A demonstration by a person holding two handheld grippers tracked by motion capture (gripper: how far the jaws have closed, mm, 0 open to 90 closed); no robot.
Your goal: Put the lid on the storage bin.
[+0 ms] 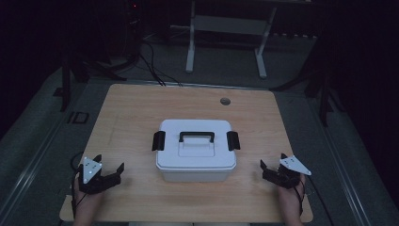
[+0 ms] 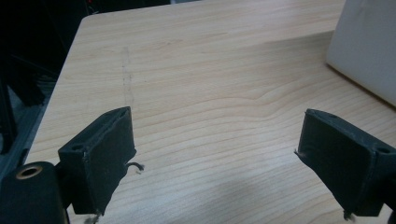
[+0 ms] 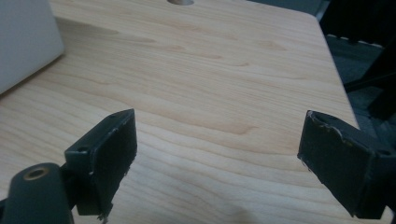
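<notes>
A white lidded box (image 1: 195, 149) with a black handle (image 1: 196, 136) and a black latch on each side stands in the middle of the wooden table (image 1: 141, 108). My left gripper (image 1: 109, 164) rests near the front left corner, open and holding nothing, well left of the box. In the left gripper view its jaws (image 2: 215, 161) stand wide apart over bare wood, with the box's corner (image 2: 369, 46) at the right. My right gripper (image 1: 273, 160) sits open at the front right, apart from the box. Its own view has the gripper (image 3: 217, 158) open and the box (image 3: 25, 42) at the left.
A round cable hole (image 1: 225, 101) lies near the table's far edge. A white desk frame (image 1: 226, 28) stands behind the table. Dark stands and cables surround it on the floor. The table's edges run close to both hands.
</notes>
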